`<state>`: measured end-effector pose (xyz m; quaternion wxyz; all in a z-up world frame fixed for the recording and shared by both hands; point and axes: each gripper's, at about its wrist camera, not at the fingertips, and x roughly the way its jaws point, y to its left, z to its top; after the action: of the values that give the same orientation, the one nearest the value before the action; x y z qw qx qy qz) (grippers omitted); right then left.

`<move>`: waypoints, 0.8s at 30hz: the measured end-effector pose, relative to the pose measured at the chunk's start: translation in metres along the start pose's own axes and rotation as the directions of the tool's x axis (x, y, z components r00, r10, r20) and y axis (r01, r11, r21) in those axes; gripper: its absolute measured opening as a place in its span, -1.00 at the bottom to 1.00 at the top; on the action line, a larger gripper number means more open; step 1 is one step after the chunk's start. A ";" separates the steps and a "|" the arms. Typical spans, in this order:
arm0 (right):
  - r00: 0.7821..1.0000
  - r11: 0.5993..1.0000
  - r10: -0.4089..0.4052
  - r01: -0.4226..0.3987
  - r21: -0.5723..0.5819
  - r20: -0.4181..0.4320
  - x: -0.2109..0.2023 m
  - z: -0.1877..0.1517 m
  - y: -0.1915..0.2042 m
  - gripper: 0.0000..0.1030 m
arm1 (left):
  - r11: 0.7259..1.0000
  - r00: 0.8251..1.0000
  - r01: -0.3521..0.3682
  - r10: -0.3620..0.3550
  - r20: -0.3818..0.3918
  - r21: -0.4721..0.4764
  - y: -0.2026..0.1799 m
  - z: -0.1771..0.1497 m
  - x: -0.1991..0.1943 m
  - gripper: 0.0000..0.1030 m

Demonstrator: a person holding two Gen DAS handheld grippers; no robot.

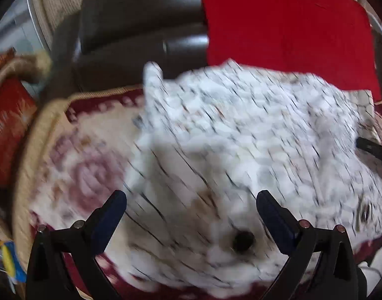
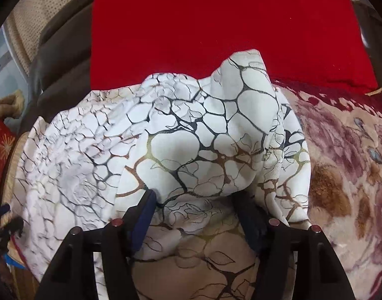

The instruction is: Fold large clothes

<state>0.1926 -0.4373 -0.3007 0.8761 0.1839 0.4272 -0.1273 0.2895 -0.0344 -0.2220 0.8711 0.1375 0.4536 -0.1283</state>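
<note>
A large white garment [image 1: 240, 125] printed with black and brown vein lines lies bunched on a floral blanket [image 1: 91, 162]. In the left wrist view it is blurred, and a dark round spot [image 1: 243, 241] shows on it. My left gripper [image 1: 191, 195] hovers just above the garment, jaws wide open and holding nothing. In the right wrist view the garment [image 2: 191, 130] humps up in a raised fold. My right gripper [image 2: 195, 197] sits low against it with jaws apart. The fold drapes over both fingertips and cloth lies loose between the blue pads [image 2: 141, 220].
A bright red cloth [image 2: 215, 25] covers the sofa back behind the garment. Dark leather sofa cushions [image 1: 141, 25] lie at the upper left. The floral blanket [image 2: 353, 162] spreads out to the right. A red patterned cushion [image 1: 8, 125] sits at the far left.
</note>
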 end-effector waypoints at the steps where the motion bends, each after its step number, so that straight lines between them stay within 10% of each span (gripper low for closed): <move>1: 0.999 0.999 0.030 -0.031 0.017 0.019 -0.008 0.005 0.002 0.34 | 1.000 1.000 -0.016 0.016 -0.014 -0.008 0.005 0.008 0.004 1.00; 5: 0.990 0.998 0.057 -0.056 -0.014 0.127 -0.035 0.026 0.020 0.34 | 0.995 0.995 -0.084 0.081 -0.058 -0.049 0.025 0.029 0.032 1.00; 13: 0.996 0.998 0.048 -0.051 -0.038 -0.075 0.035 0.023 0.036 0.41 | 0.978 0.987 -0.016 -0.018 -0.161 -0.207 0.048 0.004 0.084 1.00; 24: 0.995 0.994 0.085 -0.087 0.061 0.042 -0.041 0.006 0.016 0.43 | 0.995 0.999 -0.028 0.025 -0.027 -0.101 0.043 -0.016 -0.004 1.00</move>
<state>0.1782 -0.4231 -0.2617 0.8828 0.2270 0.3971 -0.1064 0.2900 0.0120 -0.2226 0.8728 0.1008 0.4687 -0.0918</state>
